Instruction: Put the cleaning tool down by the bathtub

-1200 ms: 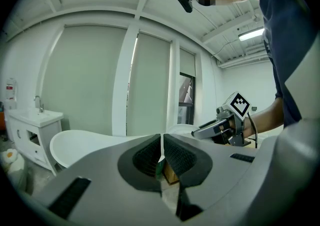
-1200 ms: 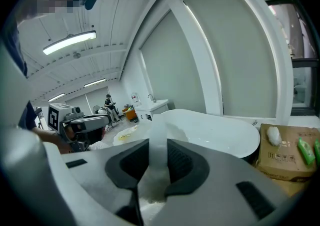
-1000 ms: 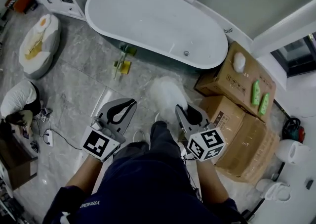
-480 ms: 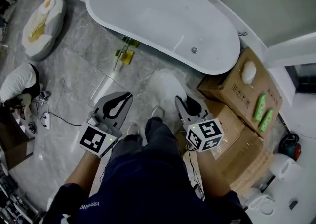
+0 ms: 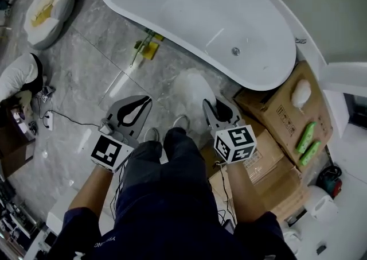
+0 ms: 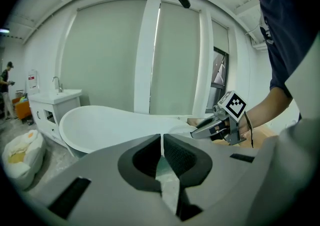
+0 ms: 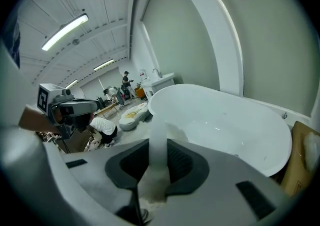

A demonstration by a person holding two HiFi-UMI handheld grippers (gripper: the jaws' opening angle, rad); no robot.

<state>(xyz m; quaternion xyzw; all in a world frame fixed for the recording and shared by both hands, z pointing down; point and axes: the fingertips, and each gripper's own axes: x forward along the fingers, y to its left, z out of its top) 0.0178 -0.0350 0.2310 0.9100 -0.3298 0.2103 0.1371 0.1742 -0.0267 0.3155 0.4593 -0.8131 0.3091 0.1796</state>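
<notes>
- The right gripper [image 5: 219,109] is part-closed. Its pads press on both sides of the pale, translucent handle of the cleaning tool [image 5: 194,88].
- The tool's white fluffy head is low over the grey floor, just beside the near wall of the bathtub [image 5: 200,18], under its drain end. We cannot tell whether it touches the floor.
- The left gripper [image 6: 162,144] has its jaws almost together, with only a thin slit between the pads and nothing in it. It is held out over the floor, farther from the bathtub than the right one.
- Cardboard boxes [image 5: 275,112] stand just beside the bathtub's drain end, with green bottles [image 5: 307,139] lying on top.
- A small yellow-green object [image 5: 146,49] lies on the floor against the bathtub's near wall.
- A crouching person [image 5: 20,78] is well apart from the bathtub.
</notes>
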